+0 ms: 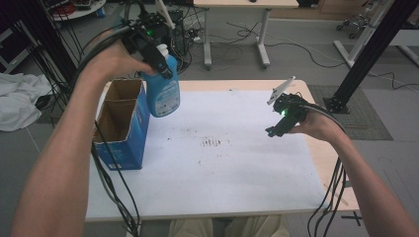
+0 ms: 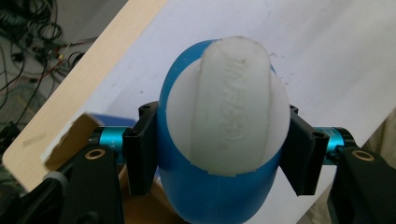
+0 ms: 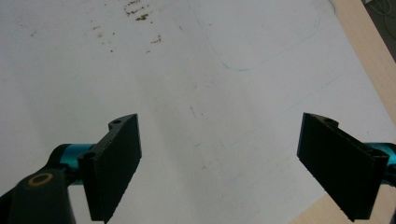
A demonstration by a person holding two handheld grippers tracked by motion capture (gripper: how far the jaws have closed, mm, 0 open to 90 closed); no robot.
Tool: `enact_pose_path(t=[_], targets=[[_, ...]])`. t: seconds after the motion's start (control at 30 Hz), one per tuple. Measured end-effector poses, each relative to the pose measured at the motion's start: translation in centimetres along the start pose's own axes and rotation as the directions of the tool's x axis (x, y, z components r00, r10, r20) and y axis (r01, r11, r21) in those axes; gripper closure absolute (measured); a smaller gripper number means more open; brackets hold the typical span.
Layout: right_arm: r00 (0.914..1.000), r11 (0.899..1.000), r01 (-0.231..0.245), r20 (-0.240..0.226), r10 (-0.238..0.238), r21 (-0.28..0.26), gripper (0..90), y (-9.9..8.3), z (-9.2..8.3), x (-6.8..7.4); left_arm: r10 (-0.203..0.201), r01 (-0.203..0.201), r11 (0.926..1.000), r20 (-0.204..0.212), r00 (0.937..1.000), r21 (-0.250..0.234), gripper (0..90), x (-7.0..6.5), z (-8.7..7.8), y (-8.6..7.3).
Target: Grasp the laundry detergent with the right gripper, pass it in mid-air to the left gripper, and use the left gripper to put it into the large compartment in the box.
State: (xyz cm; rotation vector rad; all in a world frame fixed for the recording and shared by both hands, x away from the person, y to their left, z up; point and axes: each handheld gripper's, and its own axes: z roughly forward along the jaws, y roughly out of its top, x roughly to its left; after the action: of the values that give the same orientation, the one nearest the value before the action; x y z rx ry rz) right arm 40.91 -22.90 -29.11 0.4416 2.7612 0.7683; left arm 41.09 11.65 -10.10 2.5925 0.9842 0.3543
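A blue bottle with a white cap and a white label hangs in the air beside the open blue cardboard box at the table's left. My left gripper is shut on the bottle's top. In the left gripper view the white cap faces the camera, and the two black pads press the blue bottle from both sides. My right gripper hovers over the right part of the white sheet, open and holding nothing. The right gripper view has its fingers far apart over bare white paper.
A white sheet covers most of the wooden table, with a patch of dark specks near its middle. The box stands open-topped with a divider inside. Cables trail from both grippers off the near edge. Desks, cables and black frame legs stand on the floor beyond.
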Motion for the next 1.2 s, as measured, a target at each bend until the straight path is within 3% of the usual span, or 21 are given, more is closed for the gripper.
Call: enact_pose_path(t=[0.03, 0.07, 0.1, 0.13, 0.17, 0.2, 0.5, 0.53, 0.57, 0.6, 0.63, 0.73, 0.8, 0.87, 0.9, 0.93, 0.97, 1.03, 1.07, 1.1, 1.2], targets=[[0.9929, 0.983, -0.079, 0.102, 0.062, 0.166, 12.9, -0.9, -1.1, -1.2, -0.046, 0.046, 0.9988, -0.028, 0.9985, 0.014, 38.2, 1.6, -0.6, -1.3], [0.9929, 0.983, -0.079, 0.102, 0.062, 0.166, 12.9, -0.9, -1.1, -1.2, -0.053, 0.054, 0.9984, -0.032, 0.9981, 0.018, 38.2, 2.0, -0.8, -1.6], [0.9928, 0.983, -0.078, 0.103, 0.062, 0.166, 12.9, -0.9, -1.1, -1.2, -0.028, 0.028, 0.9996, -0.021, 0.9994, 0.009, 38.2, 1.0, -0.4, -0.8], [0.9929, 0.983, -0.079, 0.101, 0.063, 0.165, 12.9, -0.9, -1.1, -1.2, 0.051, -0.051, 0.9987, 0.014, 0.9986, -0.002, 38.2, -1.0, 0.5, 0.8], [0.9930, 0.984, -0.079, 0.100, 0.063, 0.160, 12.9, -1.0, -1.3, -1.3, 0.012, -0.012, 0.9999, 0.005, 0.9999, -0.001, 38.2, -0.2, 0.1, 0.2], [0.9930, 0.984, -0.080, 0.099, 0.064, 0.161, 12.9, -0.9, -1.2, -1.2, -0.097, 0.098, 0.9952, -0.049, 0.9941, 0.010, 38.2, 3.4, -1.7, -3.0], [0.9925, 0.982, -0.075, 0.108, 0.056, 0.171, 12.9, -0.9, -0.9, -1.1, -0.150, 0.151, 0.9884, -0.073, 0.9860, 0.015, 38.2, 5.6, -3.0, -5.6], [0.9925, 0.983, -0.071, 0.110, 0.053, 0.172, 12.9, -0.8, -0.9, -1.1, -0.138, 0.140, 0.9901, -0.073, 0.9877, 0.017, 38.2, 5.3, -2.9, -5.2], [0.9926, 0.982, -0.080, 0.104, 0.063, 0.170, 12.9, -0.9, -1.2, -1.2, -0.089, 0.089, 0.9960, -0.046, 0.9950, 0.009, 38.2, 3.1, -1.5, -2.8], [0.9926, 0.982, -0.080, 0.104, 0.063, 0.170, 12.9, -0.9, -1.2, -1.2, -0.101, 0.101, 0.9948, -0.052, 0.9936, 0.011, 38.2, 3.6, -1.9, -3.3], [0.9924, 0.982, -0.080, 0.106, 0.062, 0.169, 12.9, -1.0, -1.1, -1.3, -0.163, 0.164, 0.9863, -0.078, 0.9836, 0.012, 38.2, 5.9, -3.3, -6.2], [0.9920, 0.982, -0.078, 0.111, 0.060, 0.169, 12.9, -0.9, -1.0, -1.2, -0.133, 0.135, 0.9908, -0.076, 0.9882, 0.014, 38.2, 5.0, -2.7, -4.9], [0.9921, 0.982, -0.072, 0.114, 0.052, 0.177, 12.9, -0.9, -0.8, -1.1, -0.196, 0.199, 0.9797, -0.093, 0.9762, 0.024, 38.2, 6.8, -3.2, -8.1], [0.9923, 0.983, -0.064, 0.115, 0.044, 0.173, 12.9, -0.8, -0.5, -0.9, -0.188, 0.191, 0.9814, -0.092, 0.9779, 0.022, 38.2, 6.7, -3.2, -7.8], [0.9922, 0.982, -0.070, 0.115, 0.050, 0.177, 12.9, -0.9, -0.6, -1.0, -0.207, 0.211, 0.9768, -0.093, 0.9738, 0.035, 38.2, 7.2, -2.6, -8.9], [0.9926, 0.982, -0.073, 0.109, 0.054, 0.173, 12.9, -0.9, -0.9, -1.1, -0.146, 0.147, 0.9890, -0.073, 0.9866, 0.014, 38.2, 5.4, -2.9, -5.4], [0.9926, 0.982, -0.073, 0.109, 0.054, 0.173, 12.9, -0.9, -0.9, -1.1, -0.219, 0.223, 0.9741, -0.089, 0.9717, 0.038, 38.2, 7.4, -2.3, -9.5], [0.9923, 0.982, -0.064, 0.116, 0.044, 0.175, 12.9, -0.7, -0.5, -0.9, -0.214, 0.218, 0.9751, -0.091, 0.9727, 0.041, 38.1, 7.3, -2.4, -9.4], [0.9921, 0.982, -0.064, 0.118, 0.044, 0.179, 12.9, -0.7, -0.4, -0.8, -0.180, 0.182, 0.9831, -0.091, 0.9795, 0.020, 38.1, 6.5, -3.4, -7.4], [0.9921, 0.982, -0.072, 0.115, 0.052, 0.177, 12.9, -0.9, -0.7, -1.0, -0.223, 0.228, 0.9728, -0.088, 0.9708, 0.042, 38.1, 7.4, -2.1, -9.7], [0.9923, 0.981, -0.064, 0.116, 0.043, 0.182, 12.9, -0.8, -0.3, -0.9, -0.241, 0.247, 0.9675, -0.083, 0.9668, 0.057, 38.1, 7.7, -1.0, -10.9]])
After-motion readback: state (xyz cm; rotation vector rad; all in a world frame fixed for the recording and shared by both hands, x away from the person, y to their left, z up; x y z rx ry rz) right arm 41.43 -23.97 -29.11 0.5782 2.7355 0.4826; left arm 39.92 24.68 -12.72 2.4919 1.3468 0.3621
